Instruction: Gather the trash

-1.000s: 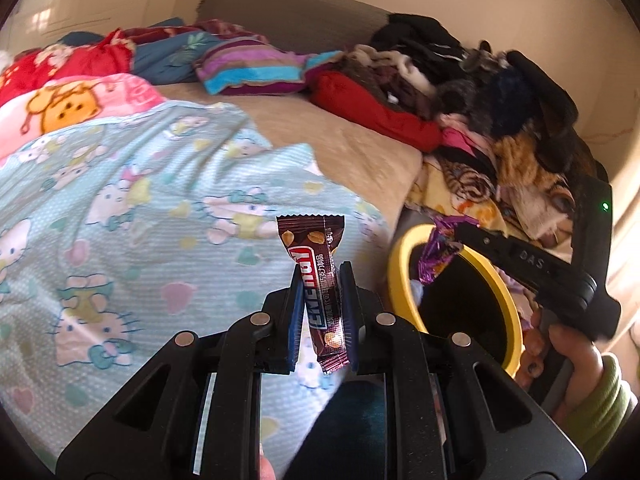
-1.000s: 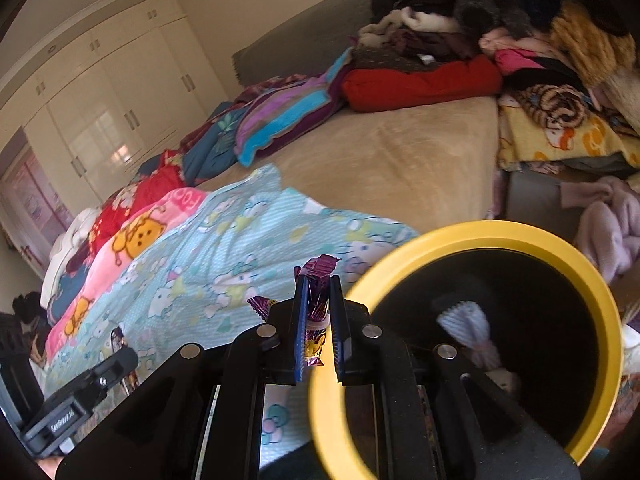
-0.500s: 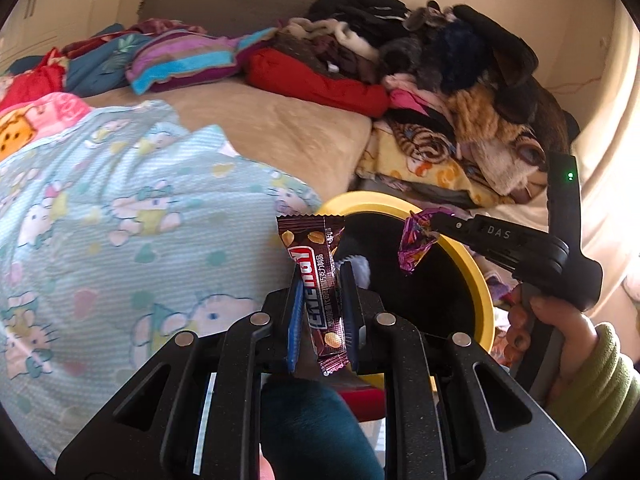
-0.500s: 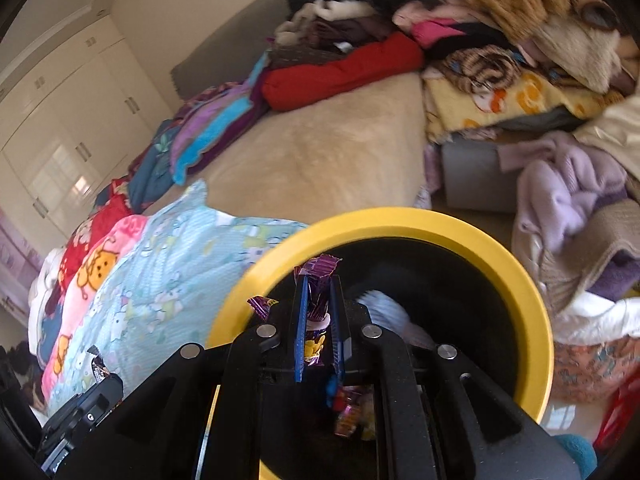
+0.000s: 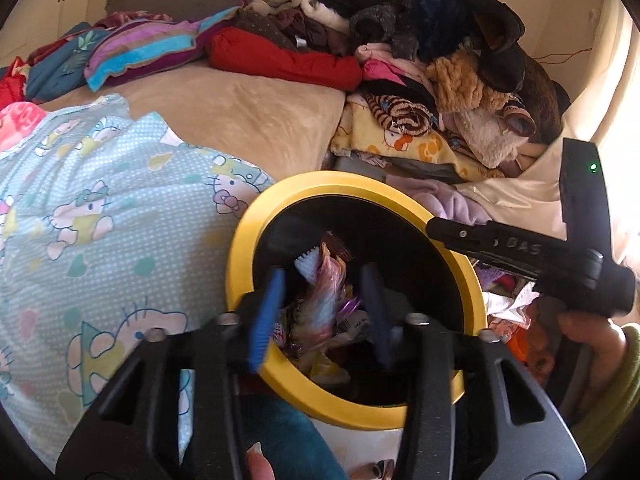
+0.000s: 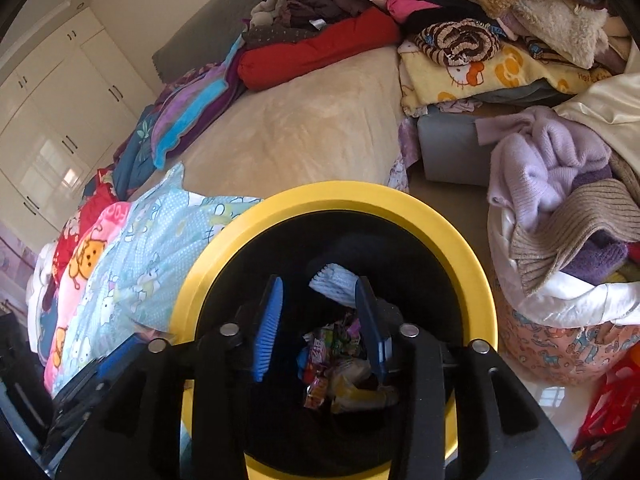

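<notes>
A round bin with a yellow rim (image 5: 256, 240) and a black inside stands beside the bed; it also shows in the right wrist view (image 6: 452, 228). Several colourful wrappers (image 5: 324, 308) lie inside it, and they show in the right wrist view (image 6: 340, 364) too. My left gripper (image 5: 320, 312) is open and empty over the bin's mouth. My right gripper (image 6: 320, 320) is open and empty, also over the bin's mouth. In the left wrist view the right gripper's black body (image 5: 520, 248) reaches over the rim from the right.
A bed with a light-blue cartoon quilt (image 5: 100, 220) and a beige blanket (image 5: 240, 116) lies left of the bin. Piled clothes (image 5: 440, 60) fill the far right. A lilac sweater (image 6: 548, 164) and white wardrobes (image 6: 60, 100) show in the right wrist view.
Both grippers moved over the bin and opened. The brown candy bar left the left gripper and the purple wrapper left the right gripper; both dropped from view into the bin.
</notes>
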Available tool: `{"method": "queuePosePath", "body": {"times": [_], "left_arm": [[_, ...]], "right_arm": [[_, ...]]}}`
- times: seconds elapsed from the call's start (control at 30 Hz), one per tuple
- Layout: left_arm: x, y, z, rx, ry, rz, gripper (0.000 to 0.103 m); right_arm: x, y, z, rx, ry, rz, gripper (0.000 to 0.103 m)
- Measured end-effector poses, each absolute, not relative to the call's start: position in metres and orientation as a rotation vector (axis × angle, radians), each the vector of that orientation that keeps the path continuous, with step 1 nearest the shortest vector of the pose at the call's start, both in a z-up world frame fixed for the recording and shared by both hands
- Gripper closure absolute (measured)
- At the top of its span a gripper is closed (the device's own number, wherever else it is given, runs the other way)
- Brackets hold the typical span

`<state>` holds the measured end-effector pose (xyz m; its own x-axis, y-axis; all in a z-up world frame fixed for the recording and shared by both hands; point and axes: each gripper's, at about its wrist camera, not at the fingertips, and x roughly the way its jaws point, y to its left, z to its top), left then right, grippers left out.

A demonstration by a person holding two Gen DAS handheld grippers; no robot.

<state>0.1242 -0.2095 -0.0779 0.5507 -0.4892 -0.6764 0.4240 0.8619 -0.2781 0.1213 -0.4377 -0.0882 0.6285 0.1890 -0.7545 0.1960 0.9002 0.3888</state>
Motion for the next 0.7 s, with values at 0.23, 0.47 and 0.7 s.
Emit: {"method": "queuePosePath", "body": {"times": [0.23,0.47,0.7], "left_arm": [[0.123,-0.198,-0.073,-0.087,0.811,-0.51,0.03],[0.105,-0.169,-0.055,-0.084,0.725,-0.43,0.011],[0.075,-0.133,-0.039,-0.046,0.625,-0.337,0.011]], "right_arm": [[0.108,-0.438,-0.06,0.366,0.845,-0.01,0.027],[0.068,-0.417,-0.042,0.303,0.671,-0.001,0.008],[0.03,-0.37,-0.03,0.225,0.49,0.016,0.006]]}}
